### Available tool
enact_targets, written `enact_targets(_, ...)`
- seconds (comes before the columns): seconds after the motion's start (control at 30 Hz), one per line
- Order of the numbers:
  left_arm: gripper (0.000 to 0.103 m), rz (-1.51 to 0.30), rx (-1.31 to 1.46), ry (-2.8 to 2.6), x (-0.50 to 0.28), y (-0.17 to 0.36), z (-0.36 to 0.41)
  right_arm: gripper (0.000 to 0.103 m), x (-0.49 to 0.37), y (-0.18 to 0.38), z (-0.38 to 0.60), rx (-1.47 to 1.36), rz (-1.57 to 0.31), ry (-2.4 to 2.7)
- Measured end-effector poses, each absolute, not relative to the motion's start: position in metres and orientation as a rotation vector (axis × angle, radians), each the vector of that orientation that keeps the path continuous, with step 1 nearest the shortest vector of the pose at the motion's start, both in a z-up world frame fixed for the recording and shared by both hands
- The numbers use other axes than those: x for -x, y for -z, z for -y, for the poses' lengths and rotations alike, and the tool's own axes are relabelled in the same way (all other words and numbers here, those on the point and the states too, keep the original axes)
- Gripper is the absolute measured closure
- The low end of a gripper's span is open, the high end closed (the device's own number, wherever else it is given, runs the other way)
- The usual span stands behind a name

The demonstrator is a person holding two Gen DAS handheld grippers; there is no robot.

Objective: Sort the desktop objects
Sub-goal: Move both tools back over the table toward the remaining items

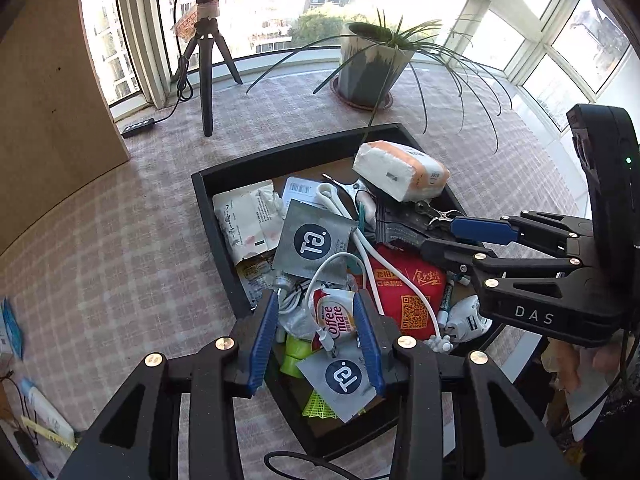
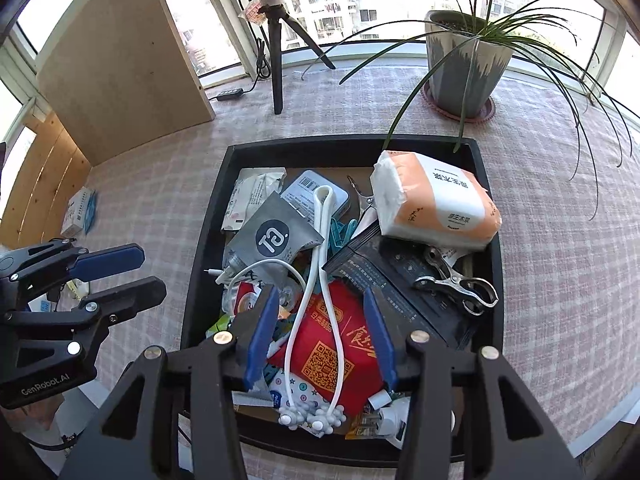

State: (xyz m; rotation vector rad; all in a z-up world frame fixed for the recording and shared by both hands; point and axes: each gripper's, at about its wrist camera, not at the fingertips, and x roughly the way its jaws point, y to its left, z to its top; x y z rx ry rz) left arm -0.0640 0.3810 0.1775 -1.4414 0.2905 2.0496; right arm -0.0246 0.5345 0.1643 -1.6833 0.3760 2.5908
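A black tray (image 1: pixel 280 160) (image 2: pixel 344 152) on the checked cloth holds a jumble of small objects. My left gripper (image 1: pixel 316 296) hovers open over the tray's near corner, above a Coffee mate creamer cup (image 1: pixel 334 316) that its pads do not touch. My right gripper (image 2: pixel 320 294) is open above a red packet (image 2: pixel 332 332) (image 1: pixel 404 284) and a white looped cord (image 2: pixel 320 240). Each gripper also shows in the other's view, the right gripper (image 1: pixel 440 236) and the left gripper (image 2: pixel 150 272), both with jaws apart. An orange-and-white tissue pack (image 1: pixel 400 170) (image 2: pixel 436 204) lies at the tray's far side.
A potted plant (image 1: pixel 372 68) (image 2: pixel 464 64) with long drooping leaves stands behind the tray. A tripod (image 1: pixel 206 64) (image 2: pixel 276 48) and a wooden board (image 2: pixel 120 60) stand at the back left. In the tray lie grey sachets (image 2: pixel 276 236) and a metal clip (image 2: pixel 456 280). A small box (image 2: pixel 80 212) lies at the left.
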Motion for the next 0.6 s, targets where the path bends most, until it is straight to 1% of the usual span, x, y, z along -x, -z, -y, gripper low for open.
enact_targets(0.03,0.059,-0.289,1.446,-2.072,0.065,-0.176,-0.374,0.059,0.025,-0.164,-0.531,1.683,-0.372,-2.599)
enact_targets(0.17,0.052,-0.241,1.486,-2.155,0.070,-0.170,-0.337,0.059,0.028,-0.163,-0.513,1.702,-0.380,-2.627)
enact_targets(0.23,0.046,-0.220,1.499,-2.205,0.070,-0.169,-0.315,0.059,0.028,-0.161,-0.501,1.710,-0.366,-2.640)
enact_targets(0.27,0.045,-0.215,1.498,-2.237,0.068,-0.169,-0.304,0.059,0.028,-0.161,-0.496,1.716,-0.356,-2.648)
enact_targets(0.33,0.038,-0.196,1.501,-2.291,0.065,-0.168,-0.281,0.055,0.028,-0.159,-0.484,1.722,-0.342,-2.663)
enact_targets(0.4,0.034,-0.171,1.517,-2.339,0.060,-0.165,-0.260,0.054,0.026,-0.156,-0.471,1.727,-0.322,-2.673)
enact_targets(0.5,0.031,-0.132,1.563,-2.394,0.050,-0.156,-0.230,0.054,0.023,-0.151,-0.453,1.730,-0.315,-2.691)
enact_targets(0.6,0.030,-0.119,1.641,-2.405,0.040,-0.142,-0.208,0.054,0.021,-0.145,-0.433,1.759,-0.332,-2.708)
